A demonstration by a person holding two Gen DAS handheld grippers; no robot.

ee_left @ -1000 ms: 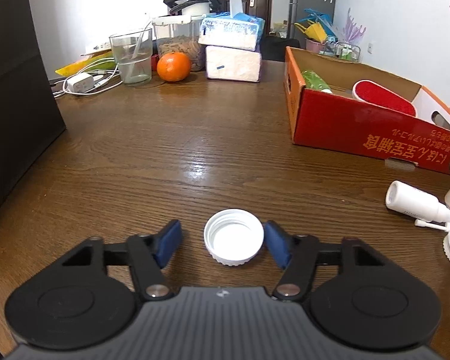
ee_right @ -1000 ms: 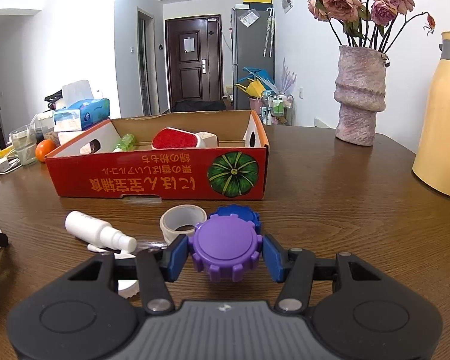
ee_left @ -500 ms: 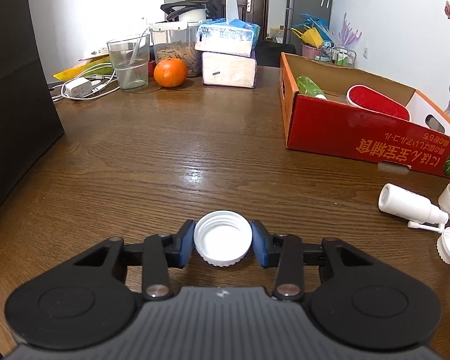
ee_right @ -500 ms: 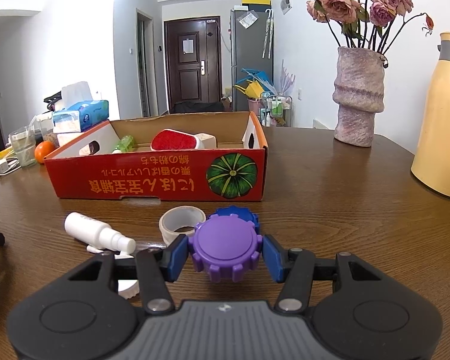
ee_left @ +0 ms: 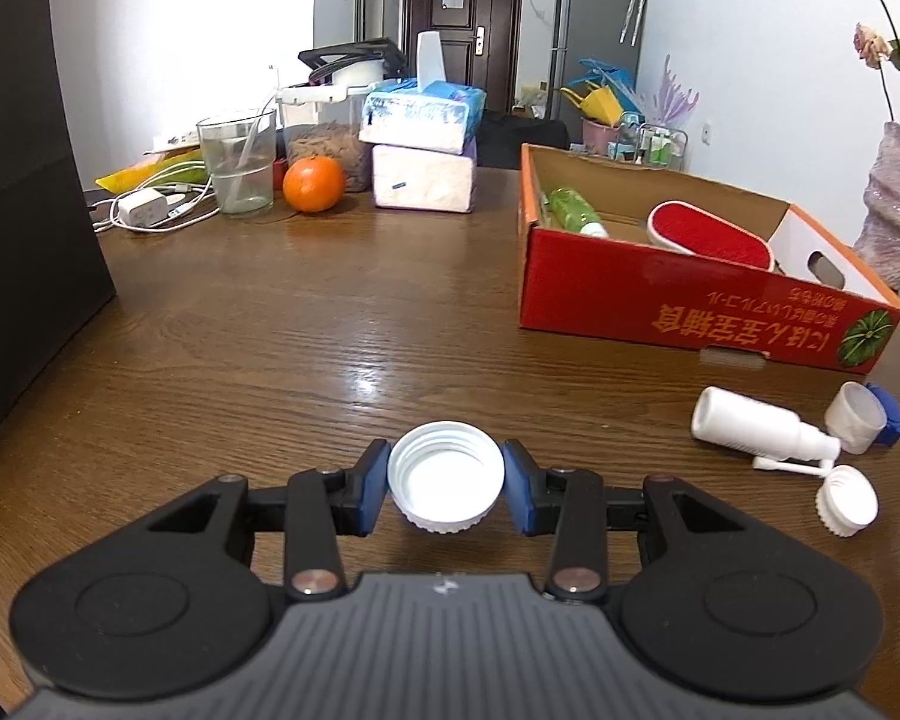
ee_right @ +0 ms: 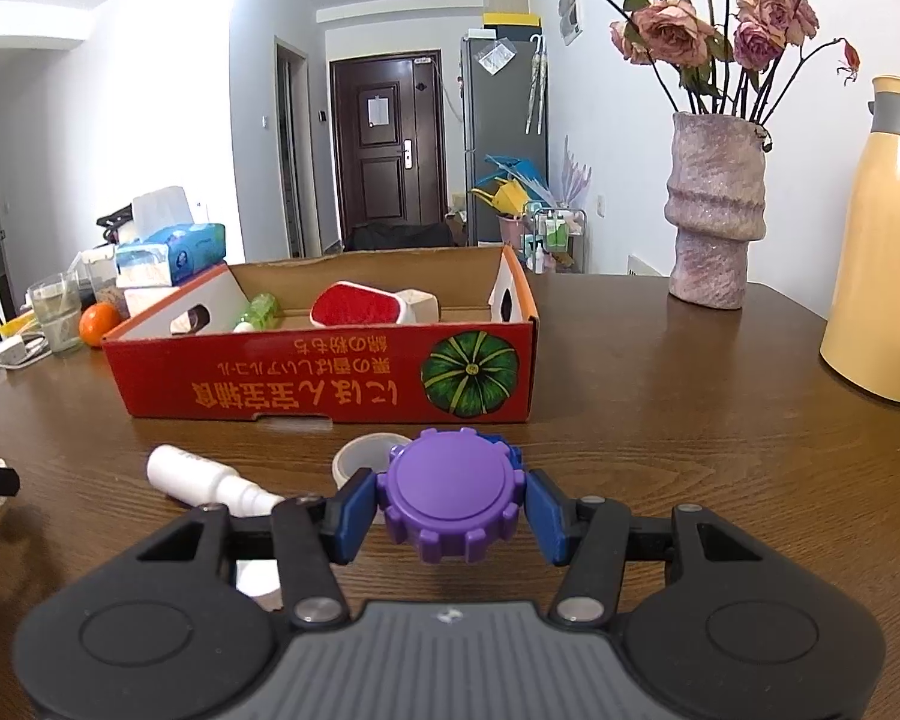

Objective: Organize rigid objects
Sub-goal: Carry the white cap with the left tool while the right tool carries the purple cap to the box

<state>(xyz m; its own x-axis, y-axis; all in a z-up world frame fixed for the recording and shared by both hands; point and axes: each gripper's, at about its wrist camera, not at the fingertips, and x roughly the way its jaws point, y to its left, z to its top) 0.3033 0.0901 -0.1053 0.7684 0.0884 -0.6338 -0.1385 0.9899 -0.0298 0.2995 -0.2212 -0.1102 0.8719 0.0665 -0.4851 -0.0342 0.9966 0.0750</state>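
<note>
Two grips: my left gripper (ee_left: 445, 487), level and low, has its jaws clamped on the upturned white cap (ee_left: 445, 485) over bare bench (ee_left: 270, 324); my right gripper (ee_right: 450, 503) pinches the purple gear cap (ee_right: 452, 495) near the red box's (ee_right: 330, 378) front wall.

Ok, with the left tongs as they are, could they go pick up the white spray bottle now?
Probably not yet: the left tongs are shut on the white cap, so they are occupied. The path across the table to the spray bottle itself looks free.
</note>
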